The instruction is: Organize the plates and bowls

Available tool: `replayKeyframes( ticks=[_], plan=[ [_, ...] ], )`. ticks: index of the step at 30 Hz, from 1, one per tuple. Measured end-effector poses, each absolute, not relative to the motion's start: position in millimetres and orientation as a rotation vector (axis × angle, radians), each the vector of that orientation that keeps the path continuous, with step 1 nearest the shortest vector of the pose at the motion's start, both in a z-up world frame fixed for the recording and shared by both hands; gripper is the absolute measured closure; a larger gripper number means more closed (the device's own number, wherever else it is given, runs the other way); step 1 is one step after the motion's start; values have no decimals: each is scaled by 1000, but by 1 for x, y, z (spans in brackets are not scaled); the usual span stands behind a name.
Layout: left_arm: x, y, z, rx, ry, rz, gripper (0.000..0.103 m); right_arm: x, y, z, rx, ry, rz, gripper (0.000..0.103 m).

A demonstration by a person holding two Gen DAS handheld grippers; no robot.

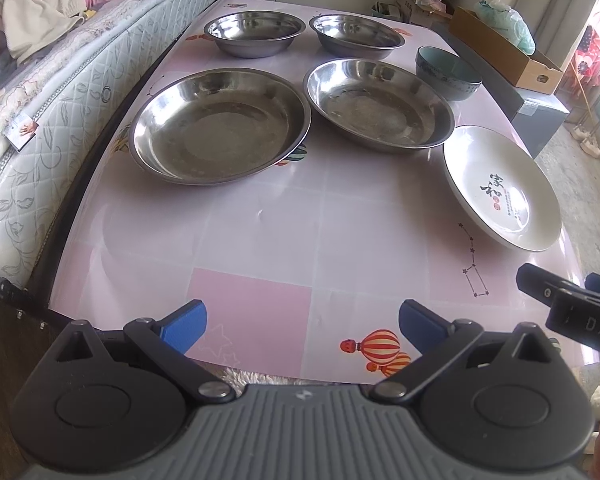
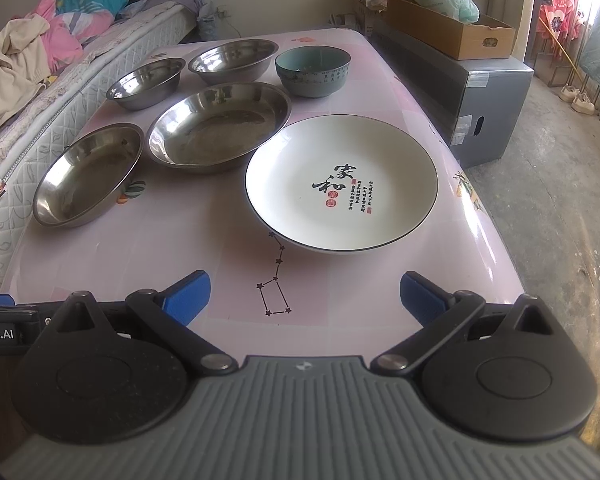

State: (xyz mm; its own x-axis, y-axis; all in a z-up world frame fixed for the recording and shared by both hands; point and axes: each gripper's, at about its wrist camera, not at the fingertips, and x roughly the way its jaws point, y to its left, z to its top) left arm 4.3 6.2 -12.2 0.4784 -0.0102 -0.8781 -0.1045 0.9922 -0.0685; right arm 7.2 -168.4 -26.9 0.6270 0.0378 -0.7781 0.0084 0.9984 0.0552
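- Left wrist view: left gripper (image 1: pixel 302 330) spread wide, holding nothing, at the near edge of the surface (image 1: pixel 260 240); the two steel plates (image 1: pixel 220 126) lie ahead of it.
- Count: two steel plates, two small steel bowls (image 1: pixel 255 32), one teal bowl (image 2: pixel 313 66), one white plate (image 2: pixel 342 184), none stacked.
- Right gripper (image 2: pixel 305 298) also spread and empty; the white plate sits directly ahead, nearer this hand, so it likely moves first.
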Motion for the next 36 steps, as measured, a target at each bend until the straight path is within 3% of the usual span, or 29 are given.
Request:
replayKeyframes(
  ticks=[23, 30, 36],
  plan=[
    [30, 59, -36, -206, 1090, 206, 1, 47, -182, -19, 167, 818, 138, 1],
    [48, 103, -18, -215, 1036, 302, 1, 84, -167, 5, 89, 818, 151, 1],
    [69, 135, -3, -239, 981, 342, 1, 112, -142, 39, -113, 688, 123, 1]
  ],
)
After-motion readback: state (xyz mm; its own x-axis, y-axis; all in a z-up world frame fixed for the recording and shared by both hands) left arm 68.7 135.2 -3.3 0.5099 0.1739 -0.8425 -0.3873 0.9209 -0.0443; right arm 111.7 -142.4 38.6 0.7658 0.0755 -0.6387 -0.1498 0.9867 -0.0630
